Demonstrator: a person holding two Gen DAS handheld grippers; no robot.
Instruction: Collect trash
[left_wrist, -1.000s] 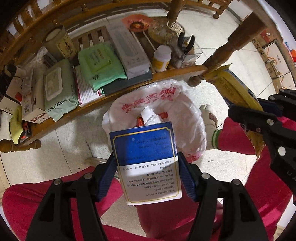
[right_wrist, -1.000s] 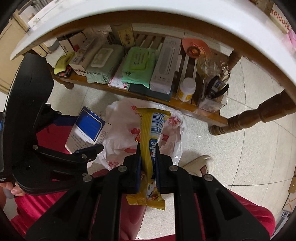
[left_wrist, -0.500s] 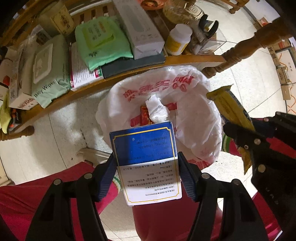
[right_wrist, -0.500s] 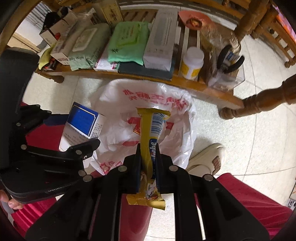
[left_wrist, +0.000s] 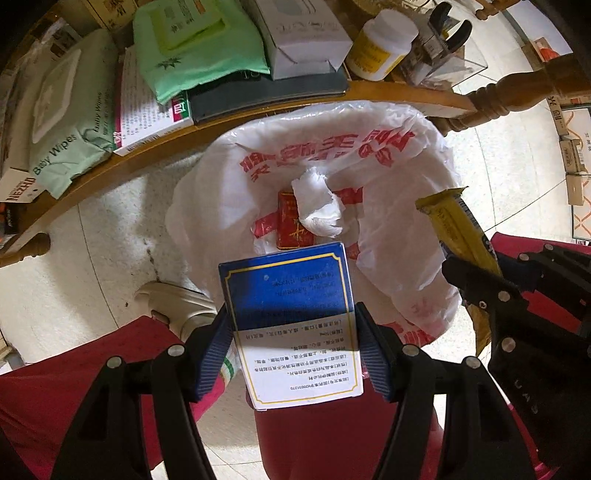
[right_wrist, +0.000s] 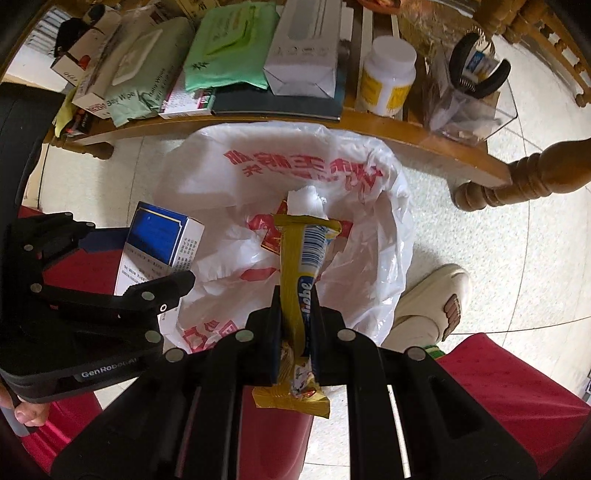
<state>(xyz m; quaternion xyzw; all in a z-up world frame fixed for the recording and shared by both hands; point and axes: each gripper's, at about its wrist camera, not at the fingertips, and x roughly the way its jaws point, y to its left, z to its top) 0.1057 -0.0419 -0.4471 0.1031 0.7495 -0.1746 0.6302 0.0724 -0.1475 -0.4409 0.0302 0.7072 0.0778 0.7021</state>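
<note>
My left gripper (left_wrist: 291, 325) is shut on a blue and white carton (left_wrist: 291, 317) and holds it above the near rim of a white plastic trash bag (left_wrist: 388, 236) with red print. The carton also shows in the right wrist view (right_wrist: 159, 247). My right gripper (right_wrist: 295, 306) is shut on a yellow snack wrapper (right_wrist: 299, 266) and holds it over the bag's opening (right_wrist: 351, 236); the wrapper also shows in the left wrist view (left_wrist: 458, 229). Inside the bag lie a crumpled white tissue (left_wrist: 317, 206) and a red packet (left_wrist: 291, 225).
A low wooden shelf (right_wrist: 406, 133) behind the bag carries wipes packs (left_wrist: 66, 122), a white box (left_wrist: 299, 33), a yellow-labelled bottle (right_wrist: 388, 77) and a clear holder with clippers (right_wrist: 476, 85). A turned table leg (right_wrist: 524, 181) stands at right. Red-trousered legs and slippers (right_wrist: 432, 295) flank the bag.
Both grippers have moved closer to the bag and down over it, still holding the carton and the wrapper. The bag fills more of both views.
</note>
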